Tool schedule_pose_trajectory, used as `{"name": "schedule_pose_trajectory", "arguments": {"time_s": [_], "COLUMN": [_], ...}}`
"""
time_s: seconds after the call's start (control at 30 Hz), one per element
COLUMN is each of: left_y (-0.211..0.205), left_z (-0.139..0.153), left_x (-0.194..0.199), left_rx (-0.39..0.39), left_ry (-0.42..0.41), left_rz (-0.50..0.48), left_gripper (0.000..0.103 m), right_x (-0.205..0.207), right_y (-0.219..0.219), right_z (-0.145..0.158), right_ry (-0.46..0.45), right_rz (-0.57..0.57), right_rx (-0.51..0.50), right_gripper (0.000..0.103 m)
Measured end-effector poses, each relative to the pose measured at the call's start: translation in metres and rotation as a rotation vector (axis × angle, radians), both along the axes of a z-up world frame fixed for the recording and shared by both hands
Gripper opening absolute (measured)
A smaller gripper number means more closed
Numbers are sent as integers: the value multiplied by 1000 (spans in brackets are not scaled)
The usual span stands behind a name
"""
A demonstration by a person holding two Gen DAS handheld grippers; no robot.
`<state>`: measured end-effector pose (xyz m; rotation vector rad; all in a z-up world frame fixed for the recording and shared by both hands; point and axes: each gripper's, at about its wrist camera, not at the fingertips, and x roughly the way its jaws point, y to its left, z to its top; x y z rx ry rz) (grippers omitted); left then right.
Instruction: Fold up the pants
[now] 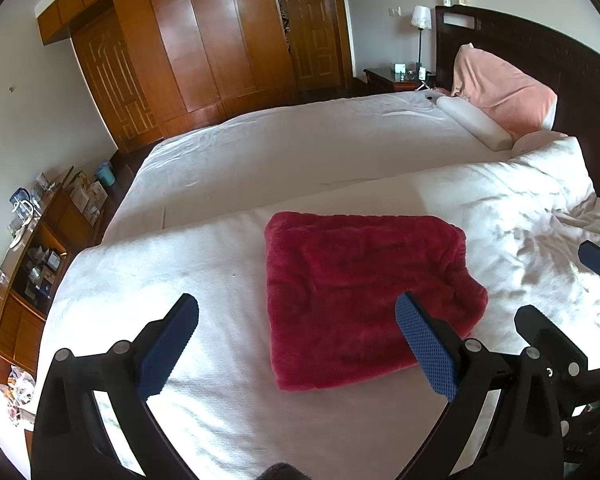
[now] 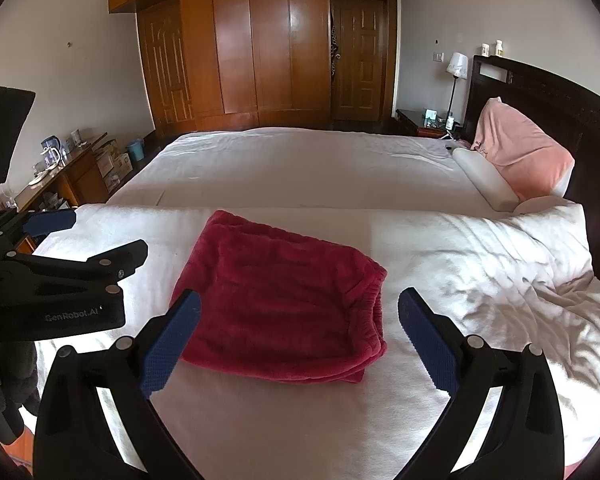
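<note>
The left tool (image 1: 296, 312) and the right tool (image 2: 300, 308) each hang with their blue-padded fingers spread wide, holding nothing; their black frames are cut off by the lower edge of each view. In the right wrist view the left tool (image 2: 52, 220) shows from the side at the left edge, with only one blue pad visible. Just beyond both tools, the folded dark red fleece pants (image 1: 364, 296) lie flat on the white bedspread (image 1: 180, 264), touched by neither tool; the elastic waistband faces right in the right wrist view. Further off, a pink pillow (image 2: 520, 152) leans against the dark wooden headboard (image 2: 560, 100). Small items on the wooden side cabinet (image 2: 72, 168) at left are too small to identify. A brown wooden wardrobe (image 2: 260, 40) fills the far wall.
</note>
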<state>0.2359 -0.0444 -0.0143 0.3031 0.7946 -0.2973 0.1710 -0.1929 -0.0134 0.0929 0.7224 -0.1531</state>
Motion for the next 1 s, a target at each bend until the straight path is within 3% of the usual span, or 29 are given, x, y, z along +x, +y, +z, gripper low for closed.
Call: {"name": "schedule_pose_trajectory", "arguments": {"time_s": [1.0], "left_y": [-4], "left_z": [-8], "left_x": [6], "left_rx": [21], "left_ry": [-26], "left_rz": [-43], "left_gripper": [98], "right_x": [11], "right_y": [-4], "right_z": [-14], "right_ry": [35], "right_rz": [-12], "right_rx": [3], "right_gripper": [100]}}
